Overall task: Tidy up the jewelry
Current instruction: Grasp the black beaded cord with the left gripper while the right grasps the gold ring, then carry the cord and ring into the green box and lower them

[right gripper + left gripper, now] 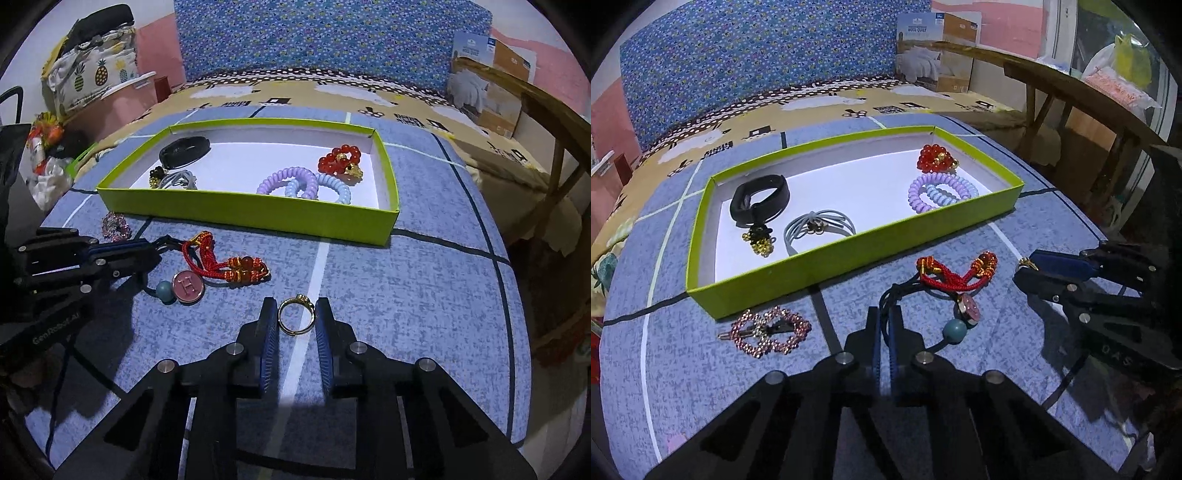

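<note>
A shallow green box point(849, 254) with a white floor sits across the middle of the blue patterned cloth point(424, 295), its near wall facing both grippers and a band of bare cloth running in front of it. Inside, a black band point(759, 194) and a grey hair tie point(820, 229) lie at the left end, two coiled hair ties point(942, 192) and a red bead bracelet point(932, 158) at the right end, with open white floor between the two groups. Outside the box, a pink beaded hair clip point(766, 332) lies just beside its near left corner, and a red knotted cord point(225, 264) lies near a dark cord that carries a pink round charm point(189, 287) and a teal bead point(165, 291). The left gripper point(884, 328) is held low over the cloth, pointing toward the box, its jaws closed almost fully on the dark cord point(886, 299). The right gripper point(295, 321) is also low and level, to the right of the left one and well apart from the box wall; its jaws stand partly open with a gold ring point(296, 316) upright between them, the pads at or very near its sides, though contact cannot be told for certain. To the right of that ring the cloth is bare out to its edge, where a wooden chair point(554, 122) stands.
</note>
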Motion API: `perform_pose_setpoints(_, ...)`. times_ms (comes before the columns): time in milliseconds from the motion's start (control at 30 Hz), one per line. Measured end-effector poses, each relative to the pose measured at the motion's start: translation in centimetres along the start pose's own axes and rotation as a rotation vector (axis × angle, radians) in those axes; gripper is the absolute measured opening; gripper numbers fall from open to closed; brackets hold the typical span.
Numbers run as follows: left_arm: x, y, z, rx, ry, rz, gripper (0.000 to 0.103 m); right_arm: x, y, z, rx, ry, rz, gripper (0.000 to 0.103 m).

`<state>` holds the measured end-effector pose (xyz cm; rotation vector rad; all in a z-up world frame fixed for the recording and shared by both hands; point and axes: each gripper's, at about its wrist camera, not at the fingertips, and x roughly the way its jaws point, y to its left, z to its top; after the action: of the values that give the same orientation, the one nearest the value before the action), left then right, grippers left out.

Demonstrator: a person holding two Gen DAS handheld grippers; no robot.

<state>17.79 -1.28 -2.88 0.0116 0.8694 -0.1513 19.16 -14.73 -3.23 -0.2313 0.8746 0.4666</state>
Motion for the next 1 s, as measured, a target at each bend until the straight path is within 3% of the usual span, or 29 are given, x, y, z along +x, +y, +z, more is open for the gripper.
perform_pose_setpoints(500,-4.4,1.1,-1.8,-0.044,-0.088,-0.047,0.003,-2.6,0.1,-1.4,0.051,-0.062,0.042,0.022)
perform_pose_setpoints(1000,-7.6,1.2,-0.6,-0.027,-0.174,-0.047,0.003,-5.6,0.9,-0.7,0.053,-0.143,0.038,0.022)
